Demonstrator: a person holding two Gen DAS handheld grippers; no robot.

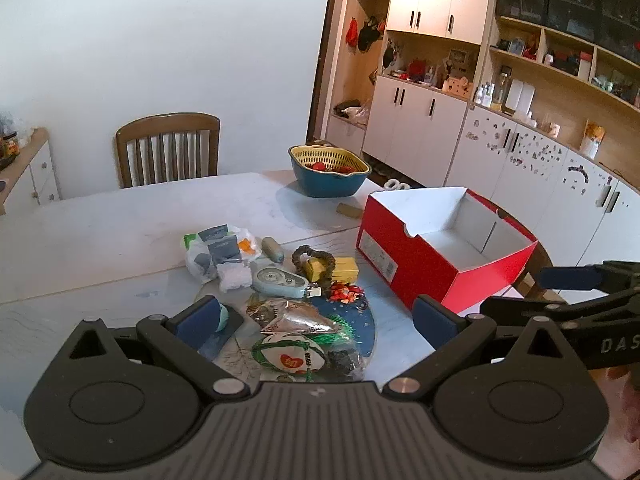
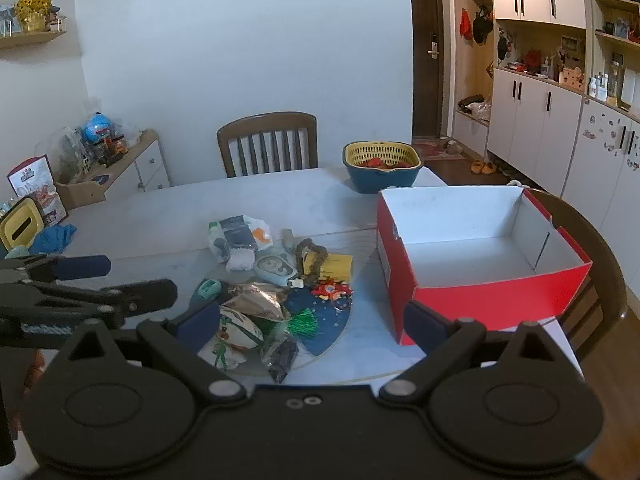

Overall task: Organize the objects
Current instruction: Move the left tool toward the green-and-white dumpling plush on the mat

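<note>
A heap of small items lies on the white table (image 1: 120,232): a plastic bag of bits (image 1: 216,248), a grey-blue tape dispenser (image 1: 278,280), a yellow box (image 1: 340,268), a foil packet (image 1: 292,314) and a white pouch with a red heart (image 1: 288,356). To its right stands an open red shoe box (image 1: 440,256), white inside with nothing in it (image 2: 472,256). My left gripper (image 1: 318,320) hovers open over the near end of the heap. My right gripper (image 2: 312,326) is open too, above the heap's right side, beside the box. Neither holds anything.
A blue bowl with a yellow strainer (image 1: 328,172) holding red things sits at the table's far edge. A wooden chair (image 1: 168,148) stands behind the table. Another chair (image 2: 608,280) is at the right behind the box. Cabinets (image 1: 520,160) line the right wall.
</note>
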